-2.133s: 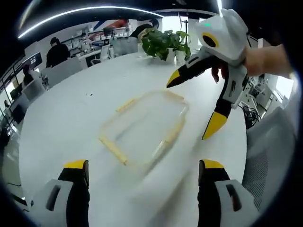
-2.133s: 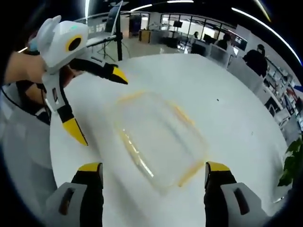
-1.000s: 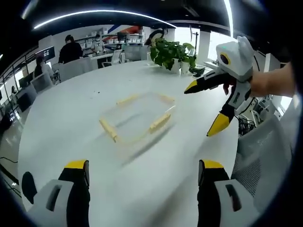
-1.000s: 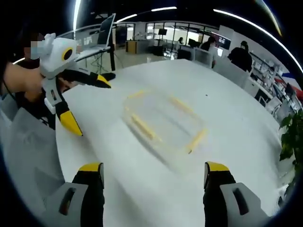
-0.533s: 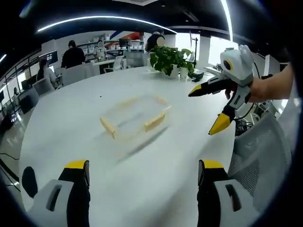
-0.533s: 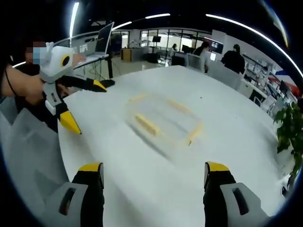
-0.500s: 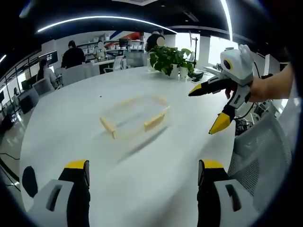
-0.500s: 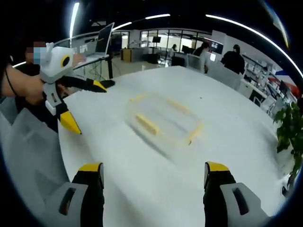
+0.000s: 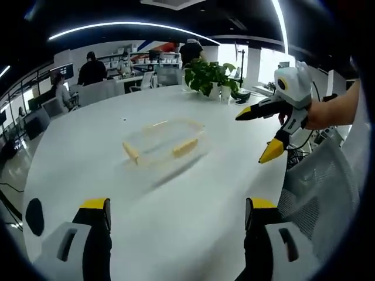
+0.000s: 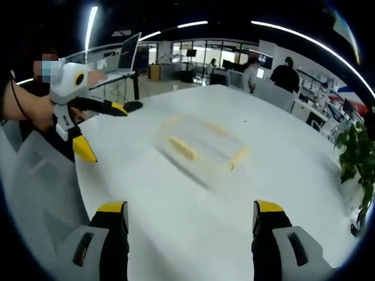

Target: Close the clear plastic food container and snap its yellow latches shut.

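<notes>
The clear plastic food container (image 9: 164, 142) sits on the white round surface (image 9: 88, 158), toward its middle and well apart from every edge. Its lid appears to be on. The yellow latches (image 9: 184, 146) show along its sides; whether they are snapped down cannot be told through the blur.

Both grippers are held above the surface, apart from the container. The left gripper (image 10: 96, 126) has its jaws spread wide and holds nothing. The right gripper (image 9: 258, 133) is likewise spread, with nothing between its yellow tips. A potted plant (image 9: 209, 75) stands near the far edge.
</notes>
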